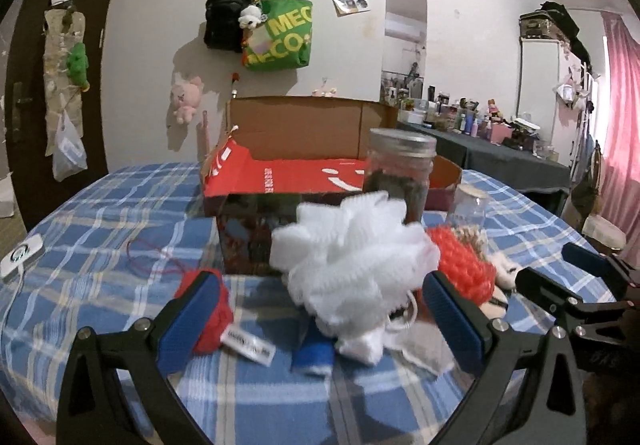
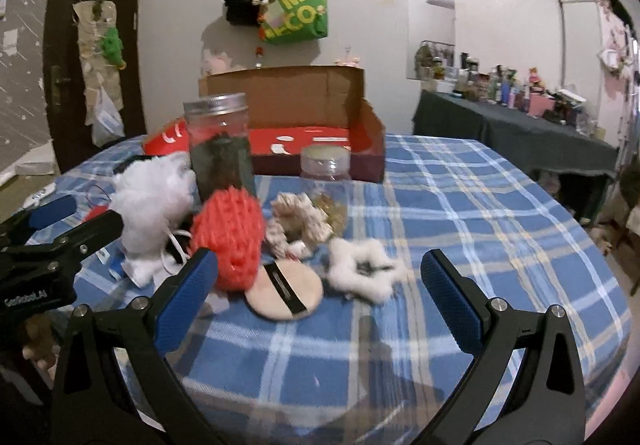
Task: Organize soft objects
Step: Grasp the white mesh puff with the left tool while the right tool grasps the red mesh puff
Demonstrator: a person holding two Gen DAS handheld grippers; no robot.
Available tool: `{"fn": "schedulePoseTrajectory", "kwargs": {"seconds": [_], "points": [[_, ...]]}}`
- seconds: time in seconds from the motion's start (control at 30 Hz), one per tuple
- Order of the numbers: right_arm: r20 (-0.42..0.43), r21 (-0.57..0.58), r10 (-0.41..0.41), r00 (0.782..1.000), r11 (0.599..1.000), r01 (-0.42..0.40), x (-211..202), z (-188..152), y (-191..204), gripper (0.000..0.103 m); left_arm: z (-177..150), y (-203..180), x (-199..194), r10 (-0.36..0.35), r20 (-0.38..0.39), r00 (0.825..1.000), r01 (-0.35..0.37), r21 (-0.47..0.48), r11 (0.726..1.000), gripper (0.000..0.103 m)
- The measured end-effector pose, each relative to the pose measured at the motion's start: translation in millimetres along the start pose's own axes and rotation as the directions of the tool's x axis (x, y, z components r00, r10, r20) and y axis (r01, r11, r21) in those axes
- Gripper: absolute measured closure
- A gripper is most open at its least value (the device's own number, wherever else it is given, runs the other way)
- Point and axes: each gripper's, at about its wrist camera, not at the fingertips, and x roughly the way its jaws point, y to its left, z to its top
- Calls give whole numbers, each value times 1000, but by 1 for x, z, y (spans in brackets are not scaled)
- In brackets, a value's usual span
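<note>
Soft things — white pouf (image 1: 352, 265), red knit (image 2: 228, 241), scrunchies (image 2: 360, 271), puff (image 2: 284, 291) — lie clustered on plaid cloth (image 2: 460, 205) before box (image 2: 320, 113); left gripper (image 1: 320, 309) and right gripper (image 2: 320, 297) gape wide, empty.

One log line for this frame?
left gripper: open, at white mesh pouf | right gripper: open, near powder puff | box: open
</note>
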Motion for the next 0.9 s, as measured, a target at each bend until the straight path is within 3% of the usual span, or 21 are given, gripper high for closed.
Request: {"fn": "schedulePoseTrajectory", "kwargs": {"seconds": [0.4,0.43,0.5,0.57,0.7,0.9], "points": [[-80,-33,175,981,983,-178,42,13,10,3,22,5,32,-96,-76,992,98,15,995,0],[-89,-31,190,978,981,-193,45,12,11,5,21,6,34,-104,-83,991,106,13,994,5],[-108,-31,208,972,977,-212,51,10,13,24,19,3,38,-126,-105,986,128,12,992,15],[-127,-25,239,963,969,-244,54,8,15,33,16,0,41,-151,-128,980,155,22,988,22],[-165,-3,328,930,943,-333,57,3,20,67,13,-4,40,-174,-133,976,180,31,983,43],[-129,-53,313,941,945,-322,46,2,30,72,16,-1,32,-189,-120,975,193,26,981,68]]}}
